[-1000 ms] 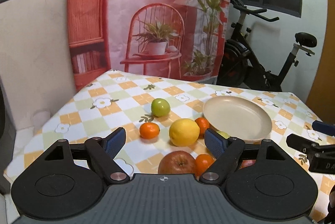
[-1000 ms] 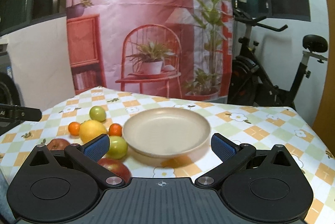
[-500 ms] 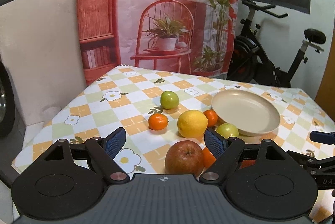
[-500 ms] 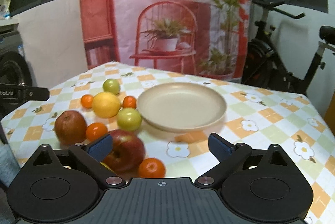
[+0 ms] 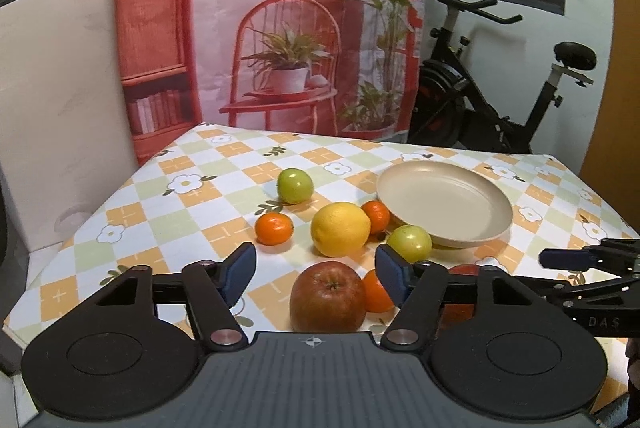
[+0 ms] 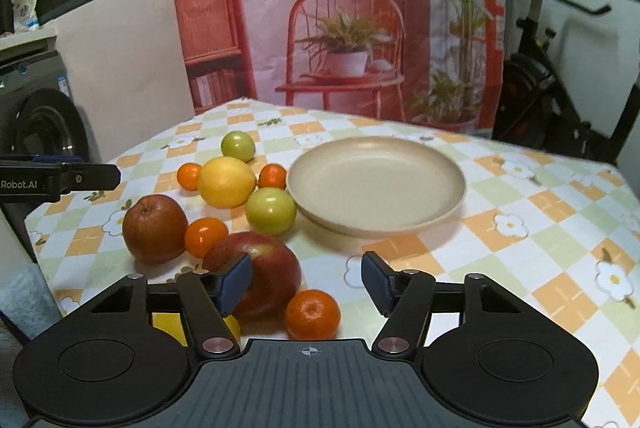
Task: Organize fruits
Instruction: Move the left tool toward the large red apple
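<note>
1. The left gripper [image 5: 314, 270] hangs over the near left part of the table [image 5: 192, 212]; its jaws have just been closing and stand part open, pads pressing on nothing.
2. A brown-red apple [image 5: 327, 297] lies below the gap between its blue pads [image 5: 240, 270], with a mandarin [image 5: 376, 292] touching the apple's right side.
3. The right gripper [image 6: 306, 282] has also just been closing; it is part open and grips nothing.
4. Its left pad [image 6: 236, 282] stands in front of a red apple [image 6: 266, 278]; I cannot tell whether it touches the fruit. An orange [image 6: 313, 314] lies just right of that apple, under the gap.
5. Farther off lie a lemon [image 6: 226, 187], two small mandarins [image 6: 189, 176] beside it, a green fruit [image 6: 271, 211] touching the plate's left rim, and another green fruit [image 6: 238, 146] at the far left.
6. The beige plate [image 6: 440, 204] sits right of the fruit, holding none.
7. A yellow fruit [image 6: 170, 326] peeks out behind the right gripper's left arm.
</note>
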